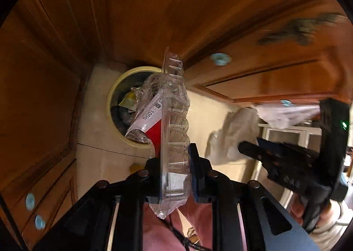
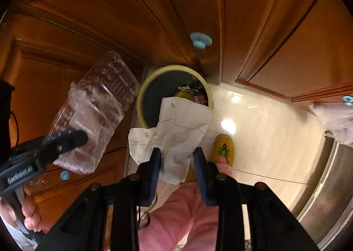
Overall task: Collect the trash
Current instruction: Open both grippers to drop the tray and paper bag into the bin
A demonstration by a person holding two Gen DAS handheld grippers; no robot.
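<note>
Both loads poised above the yellow-rimmed bin, ready to drop

Left tool (image 1: 174,169) clamped narrow on a clear plastic clamshell tray (image 1: 174,118) with a red-and-white label, held on edge and reaching ahead of the tips over the near rim of the trash bin (image 1: 114,94); right tool (image 2: 177,162) pinching a crumpled sheet of paper (image 2: 176,132), hanging just ahead of its tips over the same bin (image 2: 150,79), already part full. Best done by bringing each load squarely over the opening before letting go, tray first since stiff and long, tipped end-down to clear the rim. Worth keeping both tools apart, and well clear of the yellow slipper (image 2: 223,148) on the floor beside the right tool
</note>
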